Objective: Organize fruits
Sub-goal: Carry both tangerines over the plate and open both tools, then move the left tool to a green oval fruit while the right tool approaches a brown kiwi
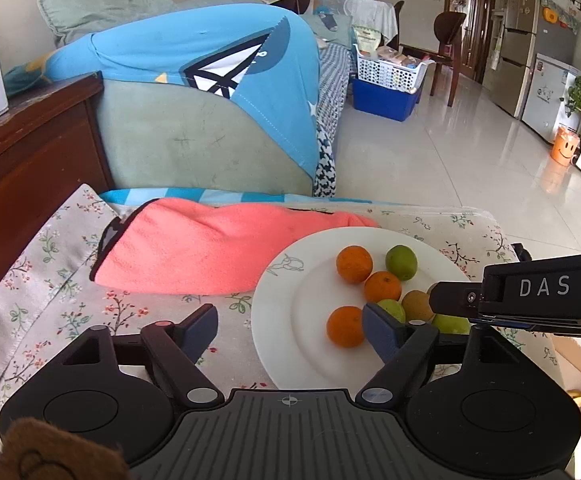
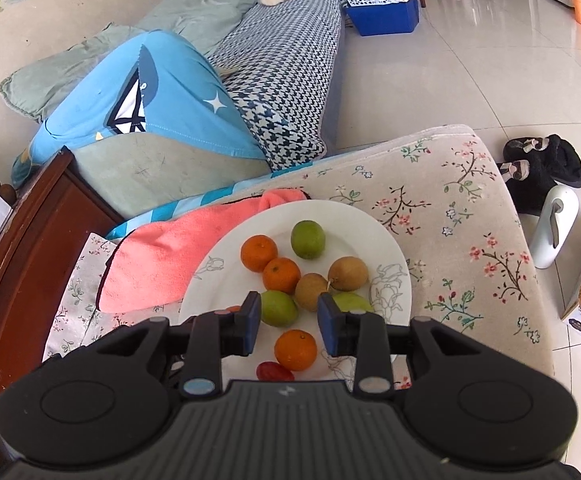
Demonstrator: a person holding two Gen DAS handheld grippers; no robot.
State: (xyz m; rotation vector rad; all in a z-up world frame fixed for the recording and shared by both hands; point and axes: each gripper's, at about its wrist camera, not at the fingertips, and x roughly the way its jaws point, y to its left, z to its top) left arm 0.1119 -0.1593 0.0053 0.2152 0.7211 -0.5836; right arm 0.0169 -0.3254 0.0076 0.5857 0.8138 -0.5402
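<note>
floral cloth [image 2: 470, 208], white plate [image 2: 390, 256] of fruit under both parted grippers

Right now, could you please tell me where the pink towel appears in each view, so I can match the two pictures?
Left wrist: the pink towel lies across the middle, left of the white plate, its right end behind the plate's far rim.
Right wrist: the towel sits at left of centre, again left of the plate.
Shared landmark: the blue cushion on the sofa beyond.
</note>
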